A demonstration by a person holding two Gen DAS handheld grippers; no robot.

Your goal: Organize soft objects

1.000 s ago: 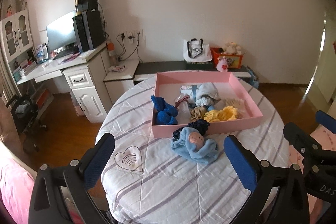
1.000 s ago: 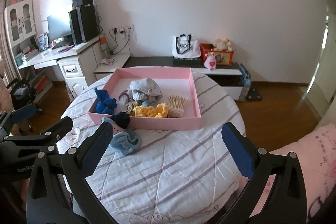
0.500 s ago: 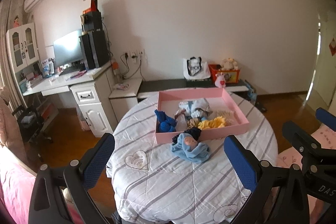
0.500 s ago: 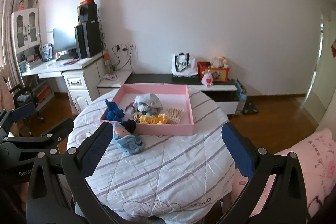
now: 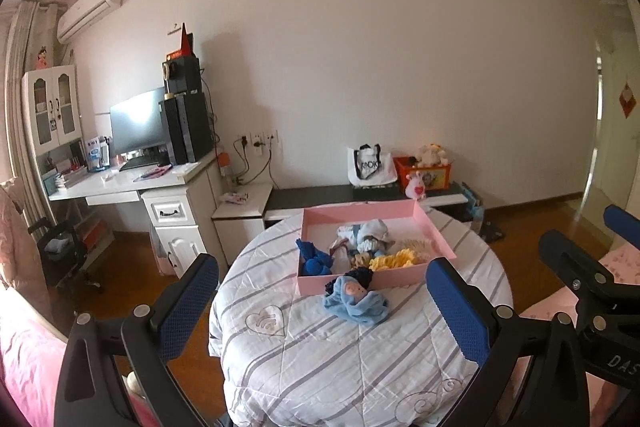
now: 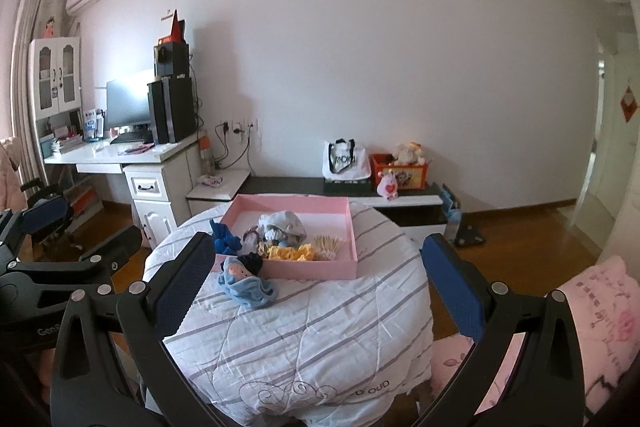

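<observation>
A pink tray [image 5: 434, 234] [image 6: 348, 227] stands on a round table with a striped white quilt [image 5: 320, 355] [image 6: 320, 331]. It holds a blue cloth toy [image 5: 314, 259], a grey-white bundle [image 6: 282, 223], yellow knitted pieces [image 5: 394, 261] and a beige piece [image 6: 328, 243]. A light-blue doll with dark hair [image 5: 356, 301] [image 6: 246, 283] lies on the quilt just in front of the tray. My left gripper [image 5: 324, 311] and right gripper [image 6: 312, 299] are both open and empty, held well back from the table.
A white desk with monitor and speakers [image 5: 160, 131] stands at the left. A low dark bench [image 5: 360, 193] with a bag and an orange box runs along the far wall. Pink bedding [image 6: 600, 307] lies at the right. A doorway [image 6: 612, 147] opens at far right.
Both grippers have pulled back and up from the table, so the tray and doll look smaller and more of the room shows. The objects have not moved.
</observation>
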